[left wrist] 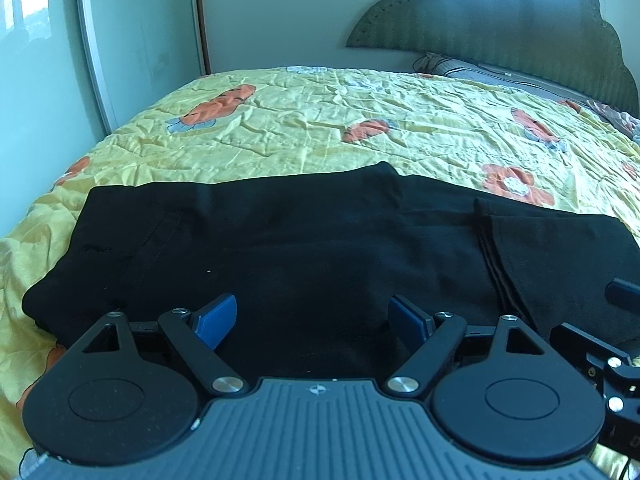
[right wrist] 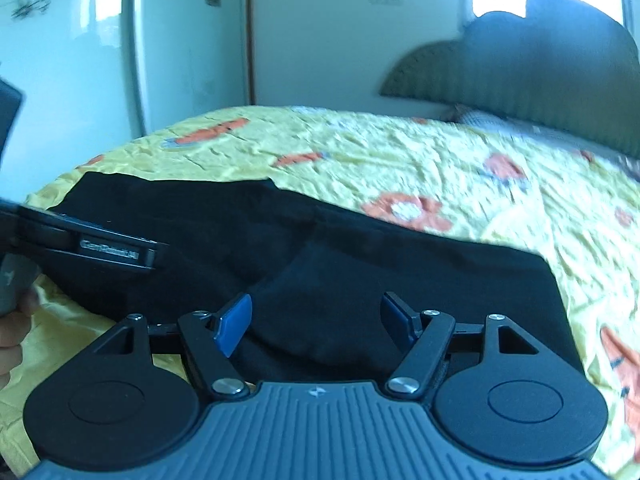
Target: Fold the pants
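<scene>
The black pants (left wrist: pixel 280 240) lie folded across the lower middle of the frame on the bed's yellow flowered quilt (left wrist: pixel 340 120). Both the left claw (left wrist: pixel 312 320) and right claw (right wrist: pixel 316 320) hover wide apart over them, holding nothing. A dark headboard (left wrist: pixel 520 28) stands upper right.
</scene>
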Demonstrator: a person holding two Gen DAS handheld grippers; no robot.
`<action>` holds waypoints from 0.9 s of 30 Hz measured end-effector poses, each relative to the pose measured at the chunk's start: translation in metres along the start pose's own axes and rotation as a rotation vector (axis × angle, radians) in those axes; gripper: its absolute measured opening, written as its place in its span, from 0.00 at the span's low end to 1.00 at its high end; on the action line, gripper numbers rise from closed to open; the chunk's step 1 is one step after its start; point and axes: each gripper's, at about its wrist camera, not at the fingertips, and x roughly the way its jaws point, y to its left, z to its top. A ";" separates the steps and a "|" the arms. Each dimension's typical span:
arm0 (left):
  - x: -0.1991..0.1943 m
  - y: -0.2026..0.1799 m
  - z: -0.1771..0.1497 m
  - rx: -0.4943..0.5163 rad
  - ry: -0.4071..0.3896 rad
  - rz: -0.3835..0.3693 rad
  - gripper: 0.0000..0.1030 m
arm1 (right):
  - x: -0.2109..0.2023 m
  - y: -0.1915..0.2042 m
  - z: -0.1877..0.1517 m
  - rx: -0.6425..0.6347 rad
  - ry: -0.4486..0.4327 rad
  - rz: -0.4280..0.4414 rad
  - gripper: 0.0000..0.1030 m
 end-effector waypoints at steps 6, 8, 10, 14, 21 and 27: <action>0.000 0.006 -0.002 -0.010 0.003 0.006 0.83 | -0.002 0.024 0.005 -0.115 -0.031 -0.013 0.68; 0.000 0.007 -0.002 -0.010 0.002 0.006 0.83 | 0.000 0.026 0.004 -0.118 -0.022 0.000 0.68; 0.000 0.008 -0.002 -0.011 0.002 0.008 0.83 | 0.000 0.027 0.005 -0.118 -0.021 0.009 0.68; 0.000 0.010 -0.003 -0.017 0.005 0.009 0.83 | 0.000 0.027 0.004 -0.110 -0.030 -0.012 0.68; -0.001 0.010 -0.003 -0.012 0.006 0.015 0.83 | 0.010 0.018 -0.004 -0.063 0.030 0.014 0.68; -0.001 0.009 -0.004 -0.007 0.006 0.018 0.83 | 0.012 0.018 -0.010 -0.063 0.041 0.017 0.68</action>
